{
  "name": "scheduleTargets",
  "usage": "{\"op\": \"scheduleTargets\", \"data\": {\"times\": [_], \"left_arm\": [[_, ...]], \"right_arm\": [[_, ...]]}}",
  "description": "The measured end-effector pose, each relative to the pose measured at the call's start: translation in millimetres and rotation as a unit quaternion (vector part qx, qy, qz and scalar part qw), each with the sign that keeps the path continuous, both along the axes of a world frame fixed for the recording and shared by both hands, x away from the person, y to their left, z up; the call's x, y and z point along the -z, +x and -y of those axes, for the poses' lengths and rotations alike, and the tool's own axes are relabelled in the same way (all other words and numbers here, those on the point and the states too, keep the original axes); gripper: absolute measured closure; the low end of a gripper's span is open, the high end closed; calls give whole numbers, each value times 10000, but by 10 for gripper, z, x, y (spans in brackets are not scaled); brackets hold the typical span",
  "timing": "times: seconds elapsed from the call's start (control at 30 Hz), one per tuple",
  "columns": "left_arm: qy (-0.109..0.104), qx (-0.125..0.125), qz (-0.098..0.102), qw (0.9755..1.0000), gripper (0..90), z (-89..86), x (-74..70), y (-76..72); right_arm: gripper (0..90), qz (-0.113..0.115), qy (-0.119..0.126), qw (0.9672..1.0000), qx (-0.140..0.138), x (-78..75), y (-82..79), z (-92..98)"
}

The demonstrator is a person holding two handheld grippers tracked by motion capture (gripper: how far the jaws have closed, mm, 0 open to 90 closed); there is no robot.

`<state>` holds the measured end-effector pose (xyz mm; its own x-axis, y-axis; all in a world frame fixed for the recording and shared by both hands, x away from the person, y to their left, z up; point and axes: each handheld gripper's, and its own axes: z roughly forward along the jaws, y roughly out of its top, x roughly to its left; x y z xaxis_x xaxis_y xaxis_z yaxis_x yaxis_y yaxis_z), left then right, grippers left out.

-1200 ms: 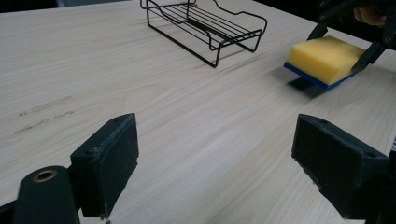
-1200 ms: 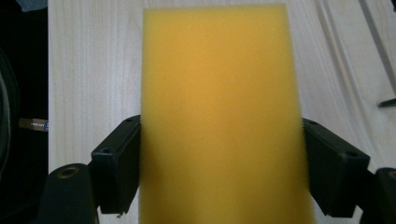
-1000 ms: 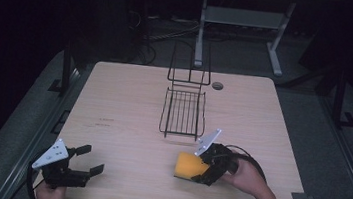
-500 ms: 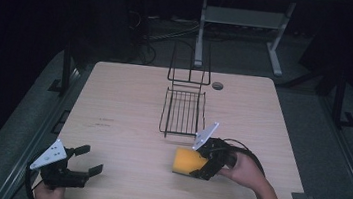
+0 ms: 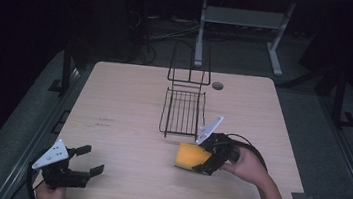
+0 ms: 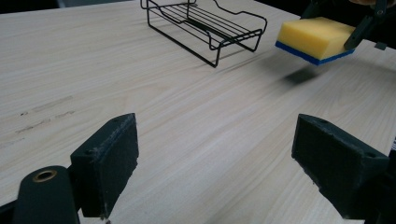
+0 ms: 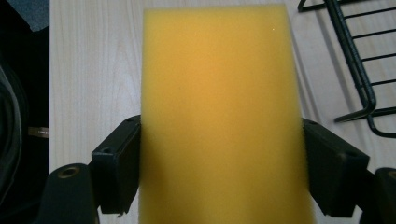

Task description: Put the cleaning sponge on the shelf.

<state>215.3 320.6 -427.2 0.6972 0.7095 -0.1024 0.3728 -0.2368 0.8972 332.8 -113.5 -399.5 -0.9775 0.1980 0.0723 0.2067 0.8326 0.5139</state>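
Right claw [image 5: 201,161] clamped on sponge [image 5: 189,156], now shifted left toward frame centre, just below rack [image 5: 183,111] (likely drop target). Left claw [image 5: 88,161] wide, idle.

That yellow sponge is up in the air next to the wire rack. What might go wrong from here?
1. The sponge is soft and the right gripper pinches only its near end, so it might sag or slip out above the table.
2. The wire rack stands close by and looks light; a low approach might catch its front rim and push it.
3. The left gripper rests open far off, so nothing steadies the rack.
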Motion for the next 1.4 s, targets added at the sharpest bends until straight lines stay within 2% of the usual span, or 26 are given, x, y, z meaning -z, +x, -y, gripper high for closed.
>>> {"op": "scheduleTargets", "data": {"times": [0.47, 0.87, 1.23, 1.4], "left_arm": [[26, -3, 1, 10000, 140, -2, -3, -2], [19, 1, -5, 10000, 140, -2, -6, -1], [42, -24, 17, 10000, 140, -14, -10, -11], [-55, -28, 29, 10000, 140, -21, -13, -14]], "right_arm": [[223, 43, -47, 10000, -34, -107, 147, -82], [223, -34, -73, 10000, -41, -80, 289, -160], [222, 13, -133, 9999, -85, -110, 408, -245], [222, 35, -117, 9999, -67, -139, 487, -290]]}}
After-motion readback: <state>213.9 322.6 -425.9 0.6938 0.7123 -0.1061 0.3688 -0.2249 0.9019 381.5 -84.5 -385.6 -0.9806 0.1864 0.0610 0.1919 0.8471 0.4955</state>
